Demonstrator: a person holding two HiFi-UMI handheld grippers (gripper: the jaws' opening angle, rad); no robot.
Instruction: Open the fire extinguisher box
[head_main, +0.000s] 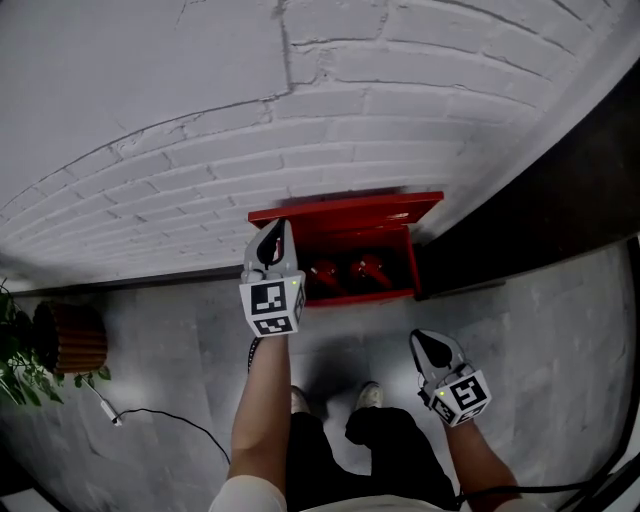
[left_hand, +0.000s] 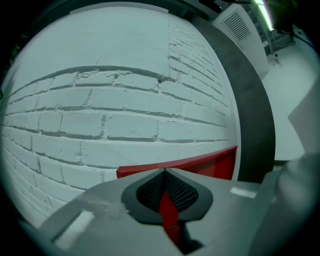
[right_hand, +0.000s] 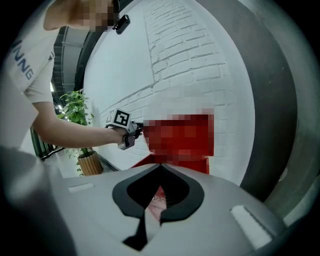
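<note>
We have our left gripper (head_main: 272, 242) clamped on the left front corner of the raised lid (head_main: 350, 208) of the red metal fire extinguisher box (head_main: 370, 297), which stands against the white brick wall (head_main: 300, 120). Our right gripper (head_main: 432, 347) hangs well apart from the box, jaws together and empty.

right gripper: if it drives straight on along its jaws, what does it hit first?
Most likely the front wall of the red fire extinguisher box: the right gripper, jaws shut and empty, points at it with only floor between. Depth is unclear, so treat that as a best guess.
</note>
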